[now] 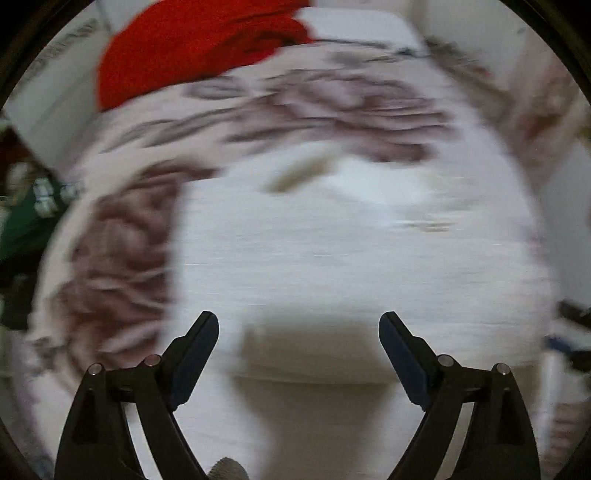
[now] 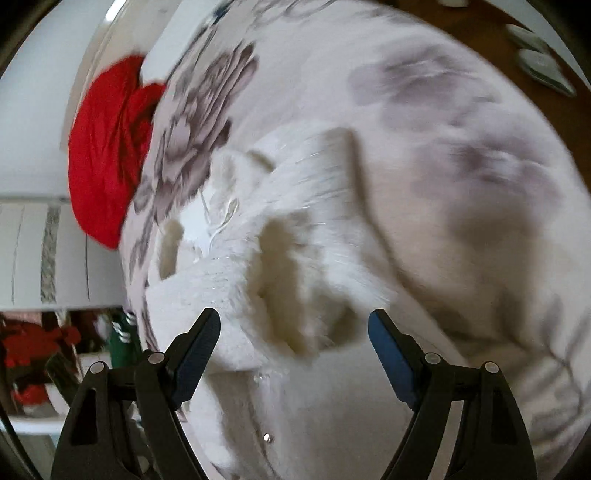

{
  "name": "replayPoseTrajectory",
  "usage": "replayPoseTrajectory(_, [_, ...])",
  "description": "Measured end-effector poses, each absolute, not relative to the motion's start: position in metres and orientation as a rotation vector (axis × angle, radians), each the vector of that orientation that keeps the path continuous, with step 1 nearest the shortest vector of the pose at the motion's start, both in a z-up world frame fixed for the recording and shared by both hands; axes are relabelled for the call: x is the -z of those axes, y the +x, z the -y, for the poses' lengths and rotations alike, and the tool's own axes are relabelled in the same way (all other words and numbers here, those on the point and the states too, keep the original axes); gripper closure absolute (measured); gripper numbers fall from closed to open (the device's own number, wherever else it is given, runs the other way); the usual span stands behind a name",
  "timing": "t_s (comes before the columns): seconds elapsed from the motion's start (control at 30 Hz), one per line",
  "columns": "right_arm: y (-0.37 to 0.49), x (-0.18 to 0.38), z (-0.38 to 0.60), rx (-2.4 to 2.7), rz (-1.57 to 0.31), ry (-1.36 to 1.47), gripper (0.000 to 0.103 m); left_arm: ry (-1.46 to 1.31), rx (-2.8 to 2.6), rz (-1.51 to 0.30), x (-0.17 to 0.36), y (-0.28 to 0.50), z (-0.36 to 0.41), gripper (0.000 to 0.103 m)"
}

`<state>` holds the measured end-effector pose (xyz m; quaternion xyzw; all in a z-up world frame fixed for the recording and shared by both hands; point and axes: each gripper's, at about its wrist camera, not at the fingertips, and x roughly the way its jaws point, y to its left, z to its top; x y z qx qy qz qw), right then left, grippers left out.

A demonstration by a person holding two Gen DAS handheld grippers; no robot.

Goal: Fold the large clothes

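A white fuzzy garment [image 1: 351, 251] lies spread on a bed with a grey-flowered cover [image 1: 110, 251]. In the left wrist view it fills the middle, blurred. My left gripper [image 1: 299, 321] hangs open above it, with nothing between the black fingers. In the right wrist view the same white garment [image 2: 303, 258] lies rumpled, with folds and a dark hollow near its middle. My right gripper [image 2: 294, 319] stands open just above its near edge, and its blue pads [image 2: 388, 347] touch nothing.
A red cloth [image 1: 192, 48] [image 2: 107, 155] lies bunched at the far end of the bed cover [image 2: 461, 147]. White furniture [image 2: 33, 110] stands beyond it. Dark clutter and something green [image 1: 22, 221] sit off the bed's left side. Brown floor [image 2: 480, 22] shows at the upper right.
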<state>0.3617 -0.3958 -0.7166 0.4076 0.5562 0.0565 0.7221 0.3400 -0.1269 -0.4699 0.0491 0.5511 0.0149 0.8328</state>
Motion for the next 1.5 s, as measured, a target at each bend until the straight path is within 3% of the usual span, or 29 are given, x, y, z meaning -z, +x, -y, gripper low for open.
replayPoseTrajectory(0.07, [0.384,0.725,0.378,-0.139,-1.253,0.840,0.030,0.145,-0.125,-1.186,0.487,0.347,0.098,0.014])
replayPoseTrajectory(0.1, [0.395,0.729,0.370,-0.162,-1.258,0.820,0.070,0.149,-0.152,-1.189,0.493,0.351,0.087,0.014])
replayPoseTrajectory(0.13, [0.405,0.732,0.362,-0.179,-1.279,0.787,0.096,0.158,-0.183,-1.195,0.500,0.355,0.076,0.014])
replayPoseTrajectory(0.3, [0.417,0.713,0.372,-0.019,-1.248,0.633,0.097,0.191,-0.233,-1.174,0.516,0.363,0.057,0.014])
replayPoseTrajectory(0.37, [0.414,0.715,0.380,-0.060,-1.302,0.651,0.091,0.194,-0.238,-1.183,0.520,0.364,0.053,0.014])
replayPoseTrajectory(0.43, [0.399,0.701,0.382,-0.054,-1.312,0.566,0.051,0.200,-0.227,-1.182,0.522,0.360,0.055,0.014])
replayPoseTrajectory(0.47, [0.388,0.695,0.383,-0.034,-1.300,0.504,0.047,0.210,-0.224,-1.175,0.521,0.359,0.055,0.014])
replayPoseTrajectory(0.63, [0.362,0.716,0.360,-0.021,-1.425,0.167,0.046,0.244,-0.207,-1.163,0.525,0.360,0.059,0.014])
replayPoseTrajectory(0.77, [0.383,0.743,0.319,-0.076,-1.387,-0.151,0.047,0.259,-0.196,-1.165,0.529,0.362,0.062,0.014])
replayPoseTrajectory(0.8, [0.389,0.748,0.316,-0.065,-1.376,-0.181,0.055,0.263,-0.192,-1.166,0.530,0.363,0.062,0.014])
replayPoseTrajectory(0.83, [0.396,0.752,0.319,-0.051,-1.359,-0.175,0.071,0.266,-0.188,-1.170,0.531,0.364,0.062,0.014])
replayPoseTrajectory(1.03, [0.385,0.758,0.403,0.136,-1.239,0.384,0.075,0.233,-0.160,-1.203,0.542,0.366,0.061,0.012])
replayPoseTrajectory(1.17, [0.347,0.817,0.466,0.234,-1.207,1.054,0.074,0.219,-0.138,-1.217,0.545,0.367,0.065,0.011])
replayPoseTrajectory(1.23, [0.340,0.822,0.476,0.222,-1.189,1.186,0.075,0.241,-0.137,-1.213,0.541,0.366,0.069,0.011])
replayPoseTrajectory(1.33, [0.350,0.779,0.458,0.147,-1.262,0.828,0.069,0.251,-0.139,-1.192,0.532,0.360,0.070,0.011])
replayPoseTrajectory(1.4, [0.355,0.750,0.429,0.098,-1.285,0.446,0.065,0.247,-0.143,-1.175,0.524,0.356,0.068,0.011])
replayPoseTrajectory(1.5, [0.367,0.746,0.389,0.003,-1.316,0.107,0.064,0.263,-0.154,-1.148,0.519,0.353,0.068,0.011])
